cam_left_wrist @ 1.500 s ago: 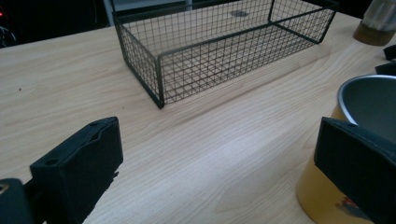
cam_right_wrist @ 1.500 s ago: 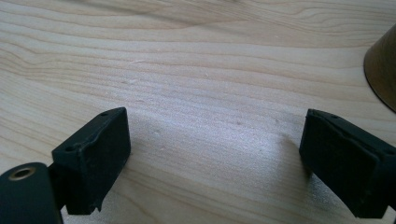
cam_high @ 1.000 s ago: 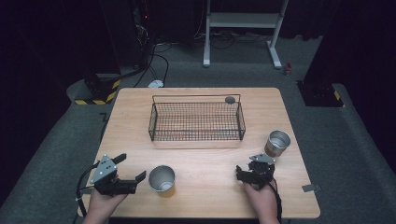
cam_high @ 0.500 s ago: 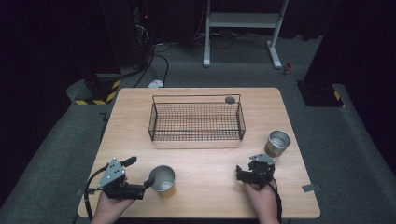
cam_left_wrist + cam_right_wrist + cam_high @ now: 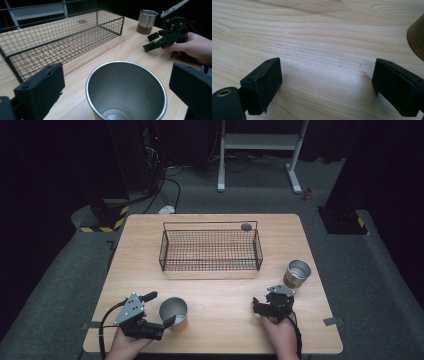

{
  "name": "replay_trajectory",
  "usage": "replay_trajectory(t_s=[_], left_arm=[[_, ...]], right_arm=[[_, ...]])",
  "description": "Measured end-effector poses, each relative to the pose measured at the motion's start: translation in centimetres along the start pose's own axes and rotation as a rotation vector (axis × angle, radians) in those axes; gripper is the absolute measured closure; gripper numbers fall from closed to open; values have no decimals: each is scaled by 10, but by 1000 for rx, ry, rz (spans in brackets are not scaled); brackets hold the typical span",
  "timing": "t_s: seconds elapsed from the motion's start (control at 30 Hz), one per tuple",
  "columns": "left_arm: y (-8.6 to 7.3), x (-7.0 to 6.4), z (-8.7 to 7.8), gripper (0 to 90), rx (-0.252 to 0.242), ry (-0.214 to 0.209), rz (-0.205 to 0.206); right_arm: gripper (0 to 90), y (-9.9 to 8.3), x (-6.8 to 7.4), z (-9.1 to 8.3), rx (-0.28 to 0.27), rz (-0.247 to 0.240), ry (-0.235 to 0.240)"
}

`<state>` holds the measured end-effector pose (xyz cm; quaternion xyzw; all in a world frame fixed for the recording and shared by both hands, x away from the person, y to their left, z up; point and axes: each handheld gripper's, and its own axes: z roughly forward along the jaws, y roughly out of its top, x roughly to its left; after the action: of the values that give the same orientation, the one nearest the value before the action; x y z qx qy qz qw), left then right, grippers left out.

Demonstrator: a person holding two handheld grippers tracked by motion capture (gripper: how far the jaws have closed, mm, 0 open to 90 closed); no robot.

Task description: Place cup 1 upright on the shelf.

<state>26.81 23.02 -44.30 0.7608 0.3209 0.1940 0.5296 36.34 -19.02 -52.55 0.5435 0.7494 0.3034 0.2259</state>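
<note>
Steel cup (image 5: 173, 312) stands upright near the table's (image 5: 220, 295) front edge, left gripper (image 5: 159, 312) spread wide around it, so ease in level, then squeeze evenly, while the right gripper (image 5: 260, 306) waits open, empty.

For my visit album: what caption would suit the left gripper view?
Open left gripper straddling a steel cup, with a wire basket behind it on the wooden table.

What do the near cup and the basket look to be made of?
The near cup, between the open jaws of the left hand-held gripper, looks like brushed steel: dull grey sheen inside, thin rolled rim. The basket looks like black-coated wire: thin dark rods in a fine grid; the coating is a guess.
</note>
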Motion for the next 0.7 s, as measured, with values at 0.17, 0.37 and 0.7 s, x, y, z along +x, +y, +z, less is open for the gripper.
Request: replay_trajectory(t_s=[0.17, 0.37, 0.7], left_arm=[[-1, -3, 3, 6, 3, -16, 4], [-3, -5, 7, 3, 9, -30, 13], [-9, -5, 15, 1, 39, -27, 28]], right_arm=[[91, 0, 0, 0, 0, 0, 0], [91, 0, 0, 0, 0, 0, 0], [91, 0, 0, 0, 0, 0, 0]])
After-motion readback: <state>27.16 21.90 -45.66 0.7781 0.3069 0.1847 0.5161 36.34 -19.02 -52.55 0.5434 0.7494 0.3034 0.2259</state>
